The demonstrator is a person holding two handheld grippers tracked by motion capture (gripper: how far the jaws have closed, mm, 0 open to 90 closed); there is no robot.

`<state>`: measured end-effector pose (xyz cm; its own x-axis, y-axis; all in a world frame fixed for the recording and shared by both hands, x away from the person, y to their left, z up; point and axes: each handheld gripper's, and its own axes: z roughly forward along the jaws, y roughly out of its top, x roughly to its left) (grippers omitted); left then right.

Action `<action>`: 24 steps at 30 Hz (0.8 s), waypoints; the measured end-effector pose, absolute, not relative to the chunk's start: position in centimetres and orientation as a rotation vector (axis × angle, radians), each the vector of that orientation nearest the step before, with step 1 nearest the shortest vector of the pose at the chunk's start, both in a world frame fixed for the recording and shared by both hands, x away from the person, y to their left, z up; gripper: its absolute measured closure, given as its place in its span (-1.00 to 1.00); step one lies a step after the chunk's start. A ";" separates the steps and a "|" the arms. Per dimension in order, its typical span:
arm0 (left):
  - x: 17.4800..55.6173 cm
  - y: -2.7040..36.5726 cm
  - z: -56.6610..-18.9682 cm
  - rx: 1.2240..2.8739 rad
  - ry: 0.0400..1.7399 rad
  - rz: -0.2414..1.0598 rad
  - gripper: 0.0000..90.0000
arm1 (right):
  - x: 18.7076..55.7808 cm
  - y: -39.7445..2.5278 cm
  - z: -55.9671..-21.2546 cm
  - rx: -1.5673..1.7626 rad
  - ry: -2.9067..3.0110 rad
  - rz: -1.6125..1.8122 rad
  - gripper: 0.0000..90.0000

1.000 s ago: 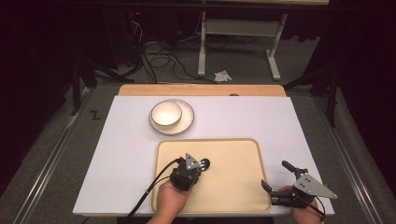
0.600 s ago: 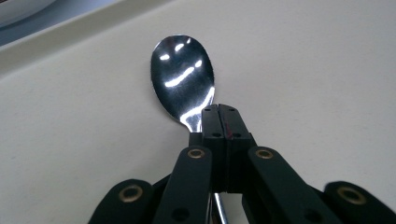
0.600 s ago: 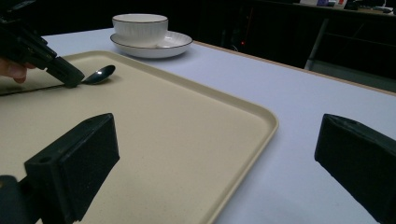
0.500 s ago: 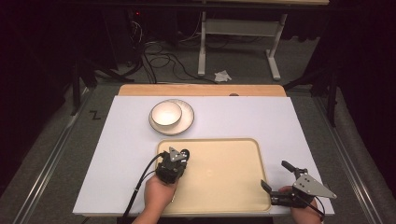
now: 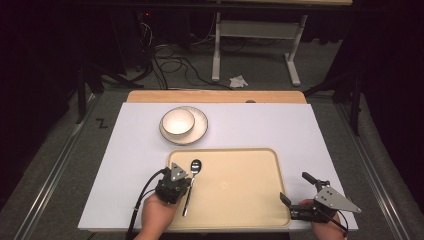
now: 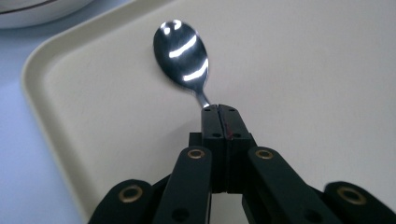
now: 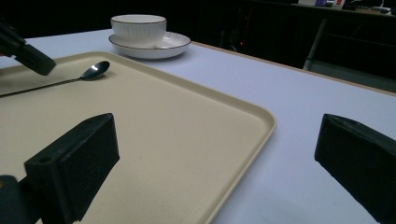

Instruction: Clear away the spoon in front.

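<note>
A shiny metal spoon (image 5: pixel 195 166) lies flat on the beige tray (image 5: pixel 235 185), bowl end toward the far side and handle toward the near edge. My left gripper (image 5: pixel 188 179) is shut just over the spoon's neck. In the left gripper view the spoon (image 6: pixel 182 51) sticks out past the closed left gripper (image 6: pixel 218 108), and the handle is hidden under the jaws. In the right gripper view the spoon (image 7: pixel 93 71) rests on the tray (image 7: pixel 163 121). My right gripper (image 5: pixel 295 187) is open at the tray's near right corner, nothing between its jaws.
A white bowl (image 5: pixel 177 121) sits on a white plate (image 5: pixel 198 131) just beyond the tray's far left corner. The tray rests on a white mat (image 5: pixel 300 130) over a wooden table. Cables and a desk frame stand on the floor behind.
My left gripper has moved left and back toward the near edge of the tray. The spoon now lies in plain sight on the tray. The right gripper has stayed put.
</note>
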<state>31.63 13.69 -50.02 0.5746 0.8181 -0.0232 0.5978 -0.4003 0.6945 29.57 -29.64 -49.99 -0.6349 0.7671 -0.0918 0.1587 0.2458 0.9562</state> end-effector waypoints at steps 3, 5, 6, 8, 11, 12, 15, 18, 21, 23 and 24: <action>29.6 14.5 -50.5 2.167 1.101 0.437 1.00 | 29.7 -29.4 -50.0 0.830 1.964 1.404 -0.99; 29.0 14.6 -50.8 2.171 1.097 0.422 1.00 | 29.6 -29.4 -50.0 0.832 1.964 1.403 -0.99; 28.3 14.4 -51.2 2.193 1.083 0.409 1.00 | 29.6 -29.3 -49.9 0.838 1.962 1.405 -0.99; 28.1 14.2 -51.1 2.202 1.079 0.409 1.00 | 29.6 -29.3 -49.8 0.829 1.958 1.404 -0.99; 27.6 13.8 -51.1 2.209 1.056 0.380 1.00 | 29.5 -29.4 -49.8 0.831 1.956 1.406 -0.99; 27.5 13.6 -51.0 2.213 1.049 0.375 1.00 | 29.5 -29.4 -49.8 0.837 1.954 1.407 -0.99; 27.4 13.1 -51.0 2.215 1.031 0.359 1.00 | 29.6 -29.4 -49.9 0.837 1.954 1.412 -0.99; 27.4 12.2 -51.1 2.217 1.003 0.346 1.00 | 29.7 -29.4 -49.9 0.834 1.961 1.413 -0.99; 27.5 11.8 -51.1 2.218 0.988 0.346 1.00 | 29.7 -29.3 -49.9 0.833 1.962 1.406 -0.99; 27.5 11.8 -51.1 2.216 0.987 0.344 1.00 | 29.7 -29.3 -49.9 0.833 1.962 1.405 -0.99; 27.6 11.8 -51.1 2.216 0.986 0.344 1.00 | 29.7 -29.3 -49.9 0.834 1.962 1.402 -0.99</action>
